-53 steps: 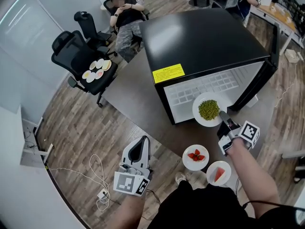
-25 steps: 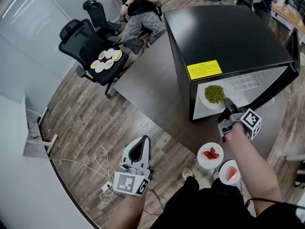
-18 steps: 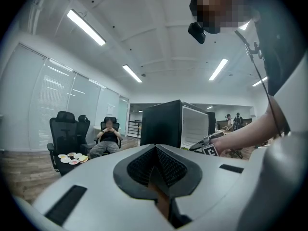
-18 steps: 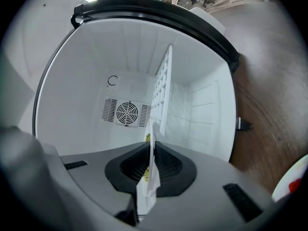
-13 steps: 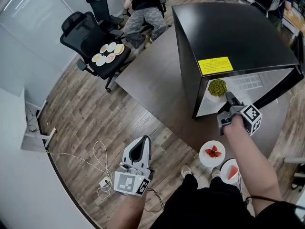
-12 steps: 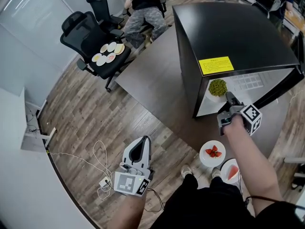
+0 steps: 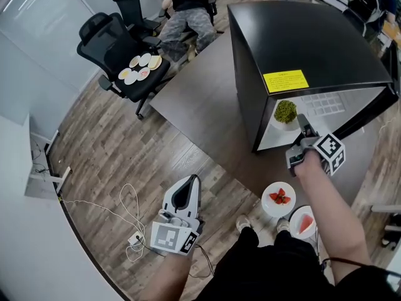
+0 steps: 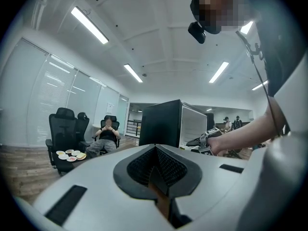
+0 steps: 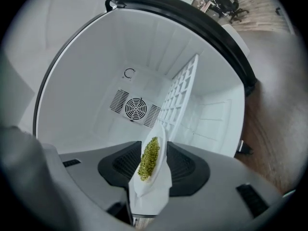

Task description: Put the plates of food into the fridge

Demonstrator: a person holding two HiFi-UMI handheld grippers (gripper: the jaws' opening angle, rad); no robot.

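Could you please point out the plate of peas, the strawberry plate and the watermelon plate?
plate of peas point(image 7: 278, 123): head view, white rim below the peas.
strawberry plate point(image 7: 279, 210): head view, bare white below the berries.
watermelon plate point(image 7: 294, 225): head view, bare left rim.

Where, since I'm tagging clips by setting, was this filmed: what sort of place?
Most likely an open-plan office: black swivel chairs and long ceiling strip lights show it. The small fridge stands on a table.

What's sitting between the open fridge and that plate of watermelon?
The plate of strawberries sits between the fridge and the watermelon plate, as the head view shows.
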